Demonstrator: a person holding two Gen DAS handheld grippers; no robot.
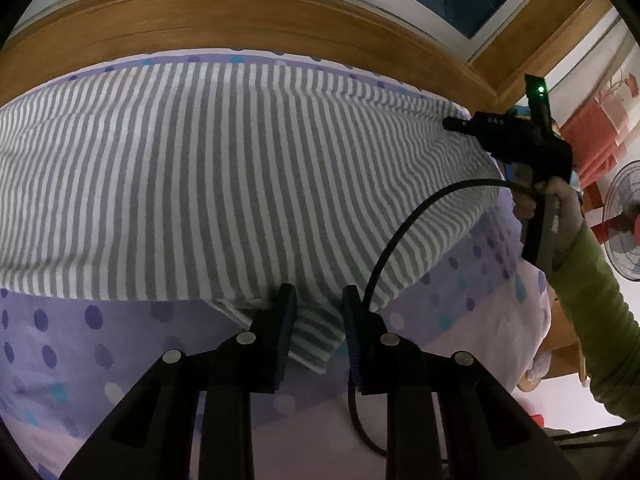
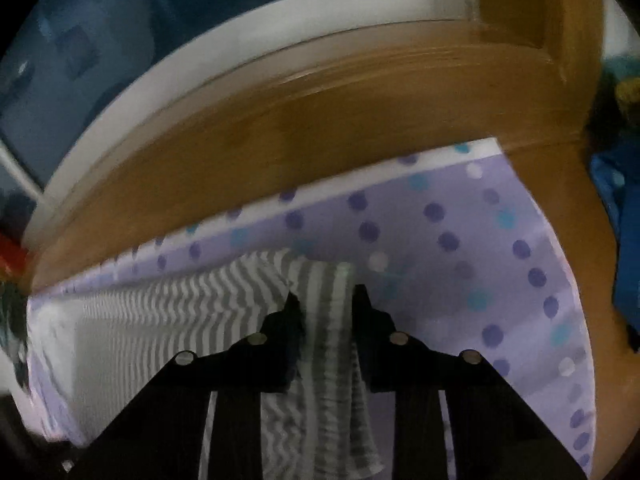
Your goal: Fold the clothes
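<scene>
A grey-and-white striped garment point(image 1: 240, 168) lies spread over a purple dotted bedsheet point(image 1: 80, 340). My left gripper point(image 1: 318, 294) is at its near edge, and a corner flap of the garment runs between the two fingers, filling the narrow gap. In the left wrist view my right gripper point(image 1: 450, 123) reaches the garment's far right corner, held by a hand point(image 1: 560, 208) in a green sleeve. The right wrist view is blurred. There, a strip of the striped garment point(image 2: 328, 360) fills the gap of the right gripper point(image 2: 324, 294) and trails toward the camera.
A wooden bed frame point(image 1: 240, 20) curves along the far edge of the sheet, and its corner post point(image 2: 568, 60) stands at the right. A black cable point(image 1: 400, 232) arcs over the garment's right side. A standing fan point(image 1: 624, 224) is off the bed's right side.
</scene>
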